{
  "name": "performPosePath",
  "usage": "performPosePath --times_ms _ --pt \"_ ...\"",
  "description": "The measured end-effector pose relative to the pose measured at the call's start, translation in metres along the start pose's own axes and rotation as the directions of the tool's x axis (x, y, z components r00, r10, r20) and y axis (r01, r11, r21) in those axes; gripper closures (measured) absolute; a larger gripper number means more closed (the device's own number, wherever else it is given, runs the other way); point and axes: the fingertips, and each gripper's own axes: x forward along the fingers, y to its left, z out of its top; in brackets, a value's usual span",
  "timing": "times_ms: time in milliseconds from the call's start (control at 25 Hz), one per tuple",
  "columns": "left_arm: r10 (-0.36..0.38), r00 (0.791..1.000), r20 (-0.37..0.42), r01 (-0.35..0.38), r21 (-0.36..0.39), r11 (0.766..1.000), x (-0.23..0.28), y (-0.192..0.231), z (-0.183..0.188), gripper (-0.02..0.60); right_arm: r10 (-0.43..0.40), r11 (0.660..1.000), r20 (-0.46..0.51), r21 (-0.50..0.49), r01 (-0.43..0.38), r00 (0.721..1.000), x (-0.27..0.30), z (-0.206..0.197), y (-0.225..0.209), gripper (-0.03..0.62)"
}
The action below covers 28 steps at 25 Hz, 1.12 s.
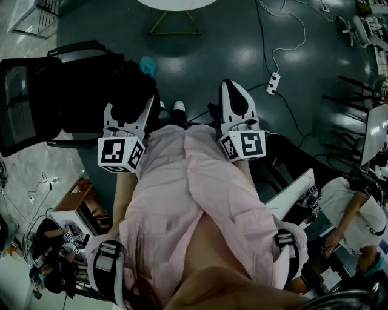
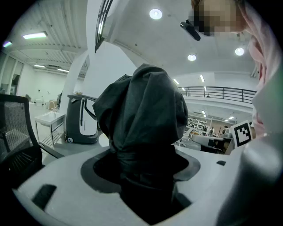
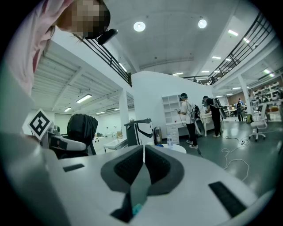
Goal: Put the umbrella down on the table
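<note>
A folded black umbrella [image 2: 143, 114] stands between the jaws of my left gripper [image 2: 141, 165], which is shut on its lower part; the bunched fabric fills the middle of the left gripper view. From the head view the left gripper [image 1: 128, 104] is held out in front of the person's pink shirt, with the umbrella [image 1: 130, 88] as a dark mass at its tip. My right gripper [image 1: 235, 91] is beside it to the right, shut with nothing in it, pads together [image 3: 143, 161]. The right gripper view also shows the umbrella [image 3: 82, 128] at left. A white round table [image 1: 176, 3] lies ahead.
A black mesh chair [image 1: 30, 97] stands at left, close to the umbrella. A white power strip [image 1: 273, 82] and its cable lie on the dark floor at right. People sit at desks at lower right [image 1: 348, 209]; others stand by white shelves [image 3: 188, 117]. A small white round table [image 3: 177, 148] carries a bottle.
</note>
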Motion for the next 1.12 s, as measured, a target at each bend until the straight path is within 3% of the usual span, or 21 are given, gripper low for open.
performPosePath --times_ms 760,1120 --pt "0.01 1.0 -0.008 -0.01 -0.033 0.999 0.026 0.003 0.009 0.264 0.009 1.0 -0.019 0.003 -0.009 1.0 0.013 0.002 -0.02 0.562" --pt "0.025 0.997 0.074 -0.02 -0.072 0.997 0.037 0.009 0.037 0.265 0.008 1.0 -0.019 0.012 -0.008 1.0 0.013 0.0 -0.033 0.56"
